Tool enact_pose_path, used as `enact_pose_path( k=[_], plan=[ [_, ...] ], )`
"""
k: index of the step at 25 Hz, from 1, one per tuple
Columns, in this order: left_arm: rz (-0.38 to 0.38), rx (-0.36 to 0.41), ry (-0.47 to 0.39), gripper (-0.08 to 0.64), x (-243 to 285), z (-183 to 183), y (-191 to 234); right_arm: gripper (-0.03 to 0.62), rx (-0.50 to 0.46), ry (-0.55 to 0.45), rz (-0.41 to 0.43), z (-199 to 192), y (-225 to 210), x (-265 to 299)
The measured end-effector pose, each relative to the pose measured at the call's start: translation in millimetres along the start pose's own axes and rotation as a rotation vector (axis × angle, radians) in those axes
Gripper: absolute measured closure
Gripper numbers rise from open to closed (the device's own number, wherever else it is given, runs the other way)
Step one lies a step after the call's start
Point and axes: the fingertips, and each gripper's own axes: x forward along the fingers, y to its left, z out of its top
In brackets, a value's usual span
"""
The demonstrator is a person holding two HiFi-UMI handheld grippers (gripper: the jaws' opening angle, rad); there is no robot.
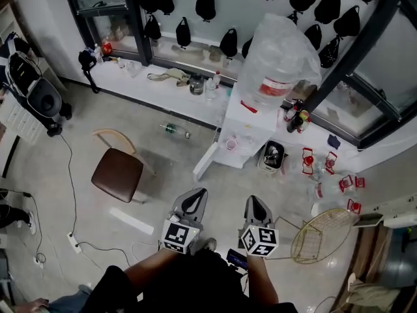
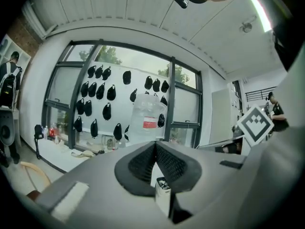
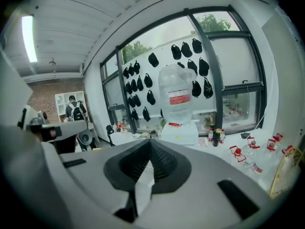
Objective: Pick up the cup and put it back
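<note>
Shows left gripper [image 1: 195,197] and right gripper [image 1: 256,204] side by side near the body, both clenched shut on nothing (likely carried, not yet reaching). Places what looks like the pink cup [image 1: 231,143] far off, on the ledge of the water dispenser [image 1: 251,126].

Daylight through the window [image 3: 232,63]; fisheye edges dark, seemingly blurred.

Left hand-held gripper [image 1: 194,202]: jaws pressed together, empty, pointing to 12 o'clock.
Right hand-held gripper [image 1: 257,207]: jaws together, empty, at 3 o'clock of the left.
Left forearm [image 1: 148,270]: bare, entering from 7 o'clock.
</note>
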Motion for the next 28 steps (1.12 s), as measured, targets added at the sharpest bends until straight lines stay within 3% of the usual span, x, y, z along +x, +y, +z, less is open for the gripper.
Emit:
enact_pose_path(
  k=[8,28],
  plan=[
    [-0.024,0.016,0.005,0.554,-30.4,0.2,-2.5,0.597,-0.002,-0.078,-0.025,17.8,33.4,-54.2],
    [-0.057,0.03,-0.002,0.554,-41.7,-4.6,-8.5,0.598,0.002,-0.11,0.006,12.4,54.4,-72.5]
  ],
)
